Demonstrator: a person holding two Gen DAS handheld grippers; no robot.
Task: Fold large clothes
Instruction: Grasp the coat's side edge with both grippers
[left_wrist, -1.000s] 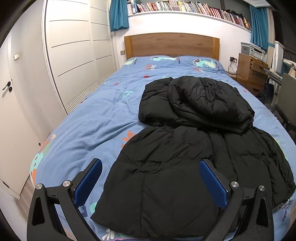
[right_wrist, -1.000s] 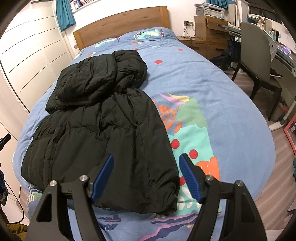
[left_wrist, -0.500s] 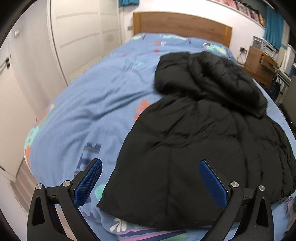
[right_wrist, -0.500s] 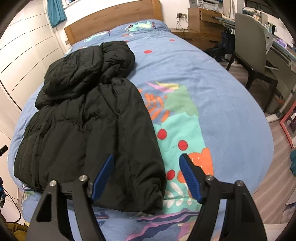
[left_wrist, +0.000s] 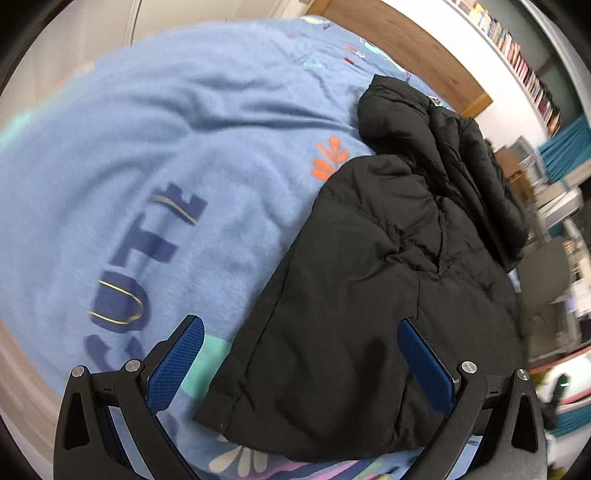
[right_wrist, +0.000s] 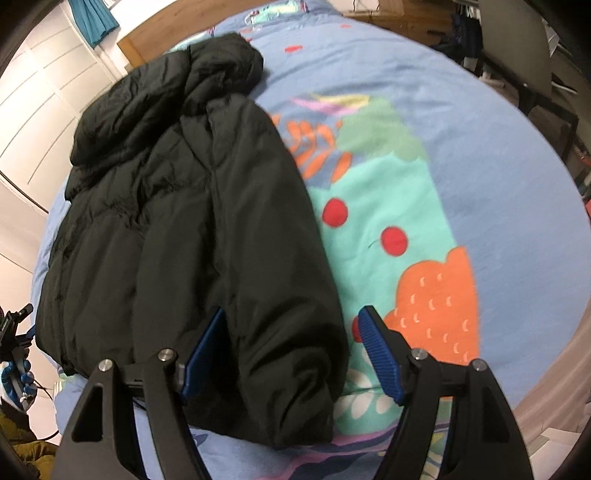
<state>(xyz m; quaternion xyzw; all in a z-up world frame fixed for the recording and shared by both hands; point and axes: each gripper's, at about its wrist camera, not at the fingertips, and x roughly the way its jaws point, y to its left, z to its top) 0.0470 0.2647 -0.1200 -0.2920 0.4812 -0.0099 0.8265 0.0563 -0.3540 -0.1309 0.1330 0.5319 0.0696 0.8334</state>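
Bedroom setting: a bed (left_wrist: 155, 122) under a blue printed cover fills both views, with a wooden headboard (left_wrist: 406, 48) at its far end.
Left gripper (left_wrist: 301, 365): nearest in the left wrist view, tilted down at the foot of the bed, its blue fingers (left_wrist: 177, 365) spread wide and holding nothing; the jacket's near left corner lies between them, not pinched.
Right gripper (right_wrist: 291, 354): nearest in the right wrist view, fingers (right_wrist: 380, 356) apart and empty, straddling the jacket's near right edge where the cloth bulges thick.
Black puffer jacket (left_wrist: 369, 295): lies spread on the bed, hem towards the foot, body running away up the cover, closer to the bed's left side as the right wrist view shows it.
Hood end (right_wrist: 177, 85): farthest part, bunched in a rumpled heap towards the headboard.
Feel, as I judge it: light for its bulk, soft and springy with padding, and the smooth shell looks slippery, so a shallow pinch may slide off.
Where to take hold: the two hem corners look best, each finger pair biting deep across the stitched edge (left_wrist: 236, 387), not the puffed middle.
Risk: trapped air may make a fold spring open unless it is pressed flat.
Beyond the bed: bookshelf (left_wrist: 517, 55) and desk chair (right_wrist: 517, 37), well apart from the work.
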